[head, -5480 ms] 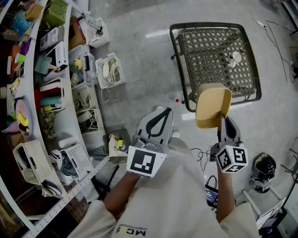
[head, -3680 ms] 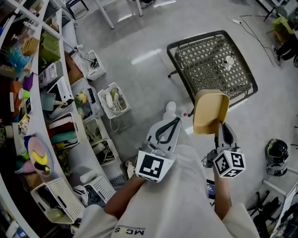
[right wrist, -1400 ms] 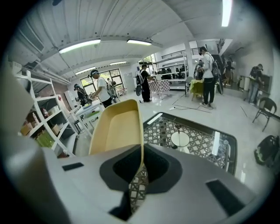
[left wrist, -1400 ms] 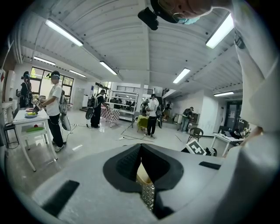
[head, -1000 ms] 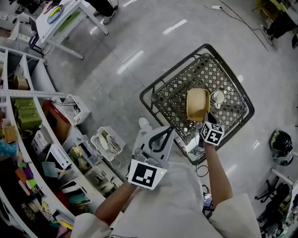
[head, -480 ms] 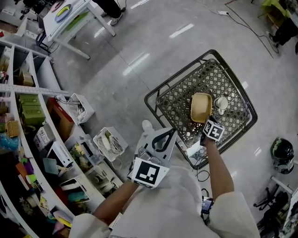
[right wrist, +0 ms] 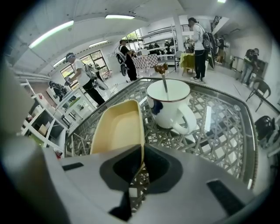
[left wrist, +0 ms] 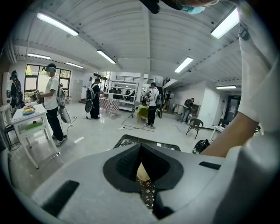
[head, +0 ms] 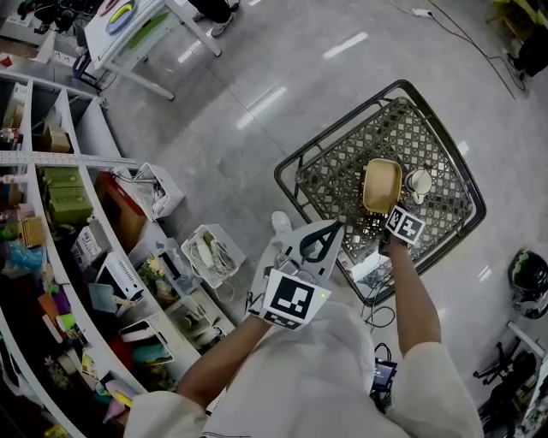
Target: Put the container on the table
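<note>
The yellow container (head: 381, 185) lies lengthwise on the black lattice table (head: 445, 154), with its open side up. My right gripper (head: 384, 212) is at its near end, shut on the near wall of the yellow container (right wrist: 117, 127), which runs up between the jaws of my right gripper (right wrist: 141, 152). A white mug (right wrist: 169, 104) with a spoon (right wrist: 164, 81) stands just right of the container. My left gripper (head: 336, 226) hangs over the floor beside the table's near corner, shut with nothing in it. In the left gripper view, the left gripper (left wrist: 140, 147) has its tips meeting.
Curved shelves (head: 51, 257) full of boxes line the left, with white baskets (head: 210, 255) on the floor below them. A white table (head: 128, 21) stands at the top left. A black helmet (head: 527, 278) lies at the right. Several people stand far off (left wrist: 51, 105).
My right gripper has carried the container forward and down from chest height to the table top. The left gripper has stayed shut and hardly moved.
</note>
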Motion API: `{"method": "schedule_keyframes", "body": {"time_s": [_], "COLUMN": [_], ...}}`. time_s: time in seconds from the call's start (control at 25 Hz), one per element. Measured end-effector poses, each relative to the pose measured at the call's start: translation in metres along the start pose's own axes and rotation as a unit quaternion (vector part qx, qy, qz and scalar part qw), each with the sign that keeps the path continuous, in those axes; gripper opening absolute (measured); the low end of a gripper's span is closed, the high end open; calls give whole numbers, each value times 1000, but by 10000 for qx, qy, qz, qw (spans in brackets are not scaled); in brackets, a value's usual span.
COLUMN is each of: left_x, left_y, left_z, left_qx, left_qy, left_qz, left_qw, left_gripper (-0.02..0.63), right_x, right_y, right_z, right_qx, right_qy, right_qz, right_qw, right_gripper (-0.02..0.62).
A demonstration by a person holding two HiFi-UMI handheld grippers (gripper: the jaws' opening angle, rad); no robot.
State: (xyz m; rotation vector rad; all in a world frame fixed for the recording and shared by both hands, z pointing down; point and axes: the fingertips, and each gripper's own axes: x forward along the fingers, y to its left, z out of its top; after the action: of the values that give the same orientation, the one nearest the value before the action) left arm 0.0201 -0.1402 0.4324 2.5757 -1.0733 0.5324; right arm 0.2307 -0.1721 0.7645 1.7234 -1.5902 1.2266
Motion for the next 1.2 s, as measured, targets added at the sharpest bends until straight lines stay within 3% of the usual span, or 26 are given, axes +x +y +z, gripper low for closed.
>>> {"method": "schedule_keyframes", "body": {"time_s": [0.4,0.56,0.68,1.0,1.2], "left_x": [11,11,8,-2,-10], "left_y": [-5,-5,-7,-8,-15], "left_z": [3,6,7,11,14], "left_qx": [123,165,168,179,216], "left_qy": [79,19,-23,-145,-244], "left_qz": [-132,-134,-131,-103,-120], "left_qw": [9998,9998,9998,9997,9994], "left_gripper": [23,23,23,23,23], "right_x": [5,-1,-13,-72,-122], "right_y": [2,6,4,17,30], "right_z": [4,8,11,37,53], "right_qx": [191,-197,-205,-52,-293], "right_qy": [-95,-186,-324,-1082,-1505], "right_qz": [54,33,-60,260,411], "right_qw": [9998,9996,9992,9938,9873], "right_gripper": [52,80,83,98,49]}}
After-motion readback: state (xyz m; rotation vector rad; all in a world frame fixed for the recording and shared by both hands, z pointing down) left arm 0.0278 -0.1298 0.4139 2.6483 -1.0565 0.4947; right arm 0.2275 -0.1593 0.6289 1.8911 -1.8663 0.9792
